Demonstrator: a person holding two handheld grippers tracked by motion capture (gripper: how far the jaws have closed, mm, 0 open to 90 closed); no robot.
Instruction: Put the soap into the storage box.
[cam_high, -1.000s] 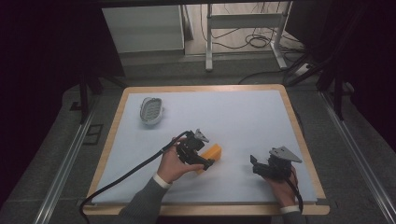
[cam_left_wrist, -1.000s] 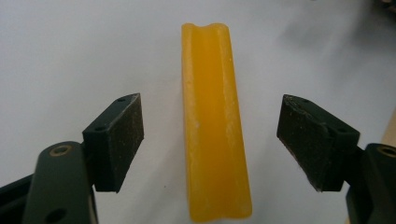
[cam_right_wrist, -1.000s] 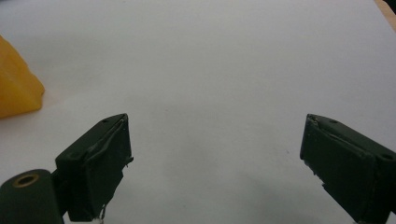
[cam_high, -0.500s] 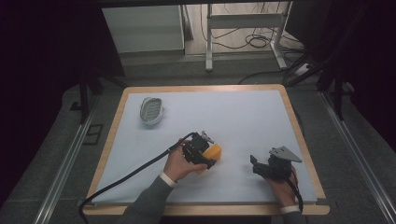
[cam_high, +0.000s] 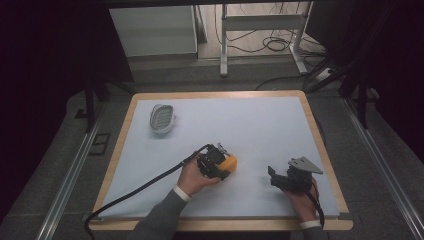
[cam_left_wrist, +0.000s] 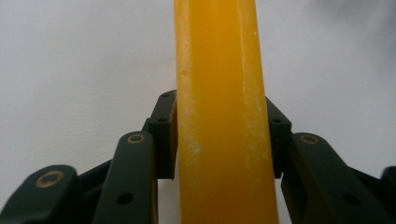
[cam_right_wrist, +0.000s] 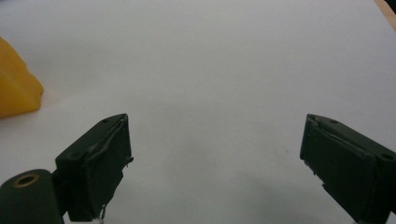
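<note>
My left gripper (cam_high: 223, 163) sits just below centre of the high view, hand (cam_high: 194, 177) wrapped around it, forearm coming up from the bottom edge at a slant. Jaws clamped on the yellow block (cam_left_wrist: 223, 116), one on each side face; the block runs up the middle of the left gripper view. My right gripper (cam_high: 274, 178) rests lower right on the white mat (cam_high: 260, 125), jaws spread wide, nothing between them. Grey ribbed dish (cam_high: 162, 118) upper left, well apart.
</note>
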